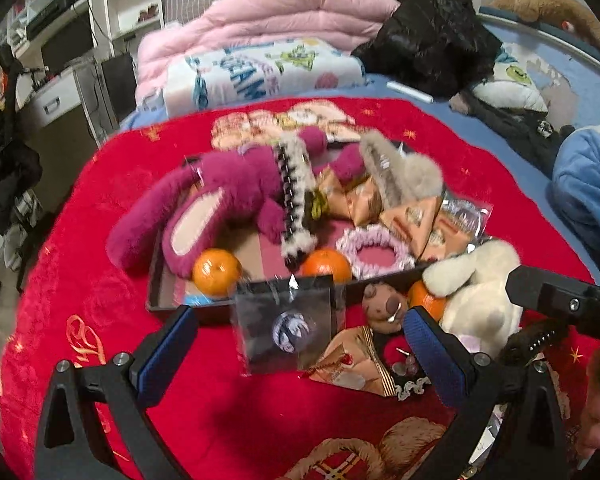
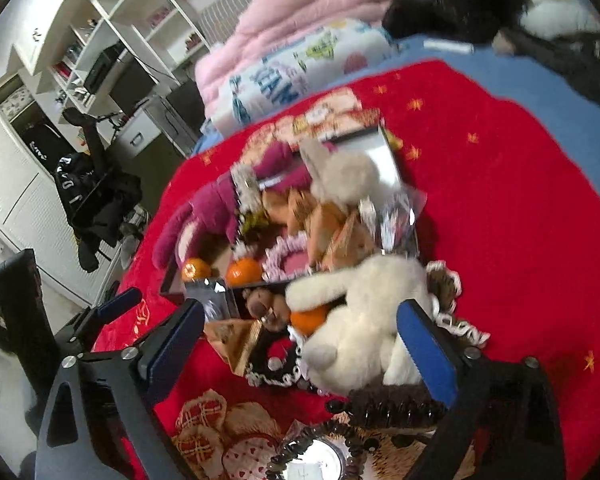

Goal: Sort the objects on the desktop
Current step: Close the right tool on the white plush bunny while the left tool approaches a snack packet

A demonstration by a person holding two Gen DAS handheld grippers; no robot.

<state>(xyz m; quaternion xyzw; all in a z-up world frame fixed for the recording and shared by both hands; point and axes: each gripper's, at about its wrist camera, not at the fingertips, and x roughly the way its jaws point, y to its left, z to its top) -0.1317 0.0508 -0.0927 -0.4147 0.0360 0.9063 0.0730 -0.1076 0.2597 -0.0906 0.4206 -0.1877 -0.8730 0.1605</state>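
A dark tray point(image 1: 168, 298) on the red blanket holds a magenta plush point(image 1: 220, 196), two oranges point(image 1: 216, 272), a pink scrunchie point(image 1: 374, 252), snack packets point(image 1: 416, 220) and a grey fluffy clip point(image 1: 404, 172). My left gripper point(image 1: 300, 344) is open, its fingers either side of a dark badge packet point(image 1: 288, 326) that leans on the tray's front wall. My right gripper point(image 2: 300, 344) is open around a white plush point(image 2: 364, 328) lying outside the tray beside an orange point(image 2: 308, 318). A triangular snack packet point(image 2: 236, 336) and a small brown plush point(image 2: 266, 304) lie beside it.
A brown claw clip point(image 2: 392, 406) and a bead-rimmed mirror point(image 2: 316, 460) lie near the right gripper. A pink quilt point(image 1: 268, 20), printed pillow point(image 1: 260, 76) and black jacket point(image 1: 432, 40) lie behind the red blanket point(image 1: 100, 240). Shelves and a desk point(image 1: 60, 80) stand at the left.
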